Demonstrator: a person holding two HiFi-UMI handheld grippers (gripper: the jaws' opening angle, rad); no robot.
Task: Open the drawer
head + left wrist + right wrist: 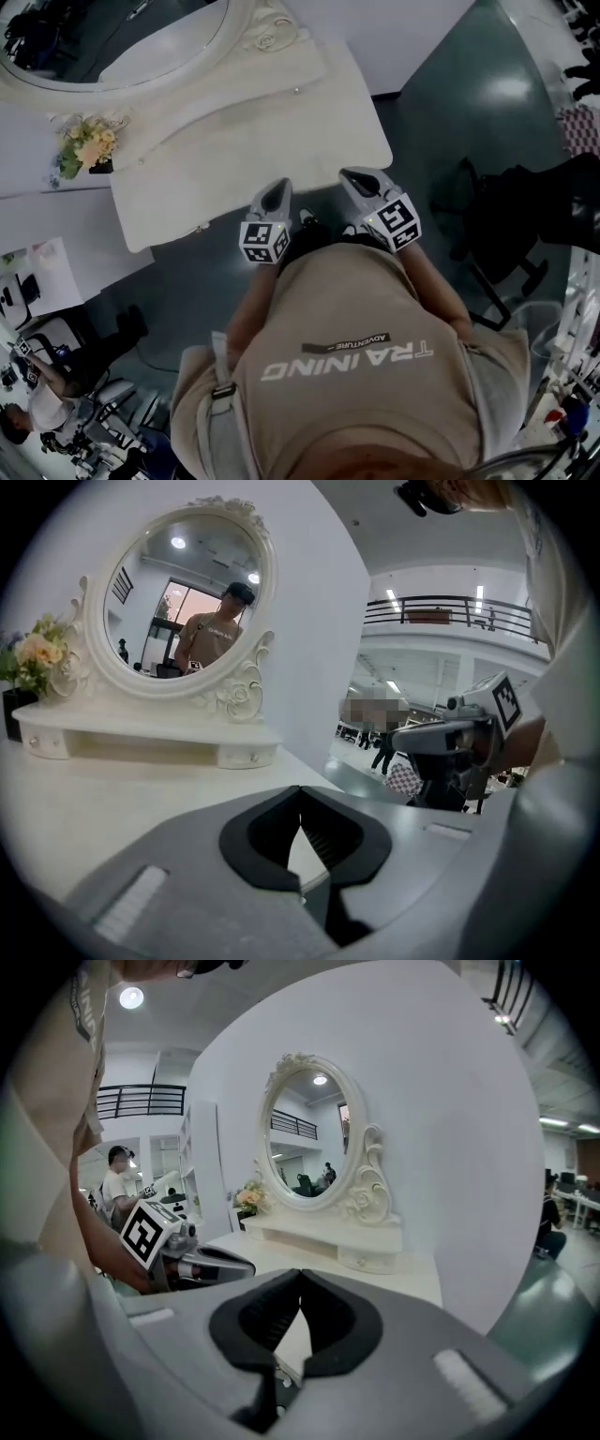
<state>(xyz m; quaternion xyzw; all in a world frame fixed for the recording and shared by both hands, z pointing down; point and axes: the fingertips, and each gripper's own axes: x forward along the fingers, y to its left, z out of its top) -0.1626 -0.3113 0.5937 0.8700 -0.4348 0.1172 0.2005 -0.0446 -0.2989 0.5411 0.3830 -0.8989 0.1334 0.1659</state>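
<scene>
Cool overhead light; ceiling lamp (131,997) glows upper left, floor (506,89) shows glare upper right. Fisheye corners go dark, bent.

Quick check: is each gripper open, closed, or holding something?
Left gripper: closed, holding nothing.
Right gripper: closed, holding nothing.

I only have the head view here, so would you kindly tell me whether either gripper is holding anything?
Observer: No. The left gripper is shut, with nothing between its jaws.
Operator: And the other one?
Observer: The right gripper is shut and empty too.
Operator: Thank you. Where is a drawer?
Observer: In the left gripper view a small drawer with a knob sits below the mirror, at the right end of its shelf. Neither gripper touches it.
</scene>
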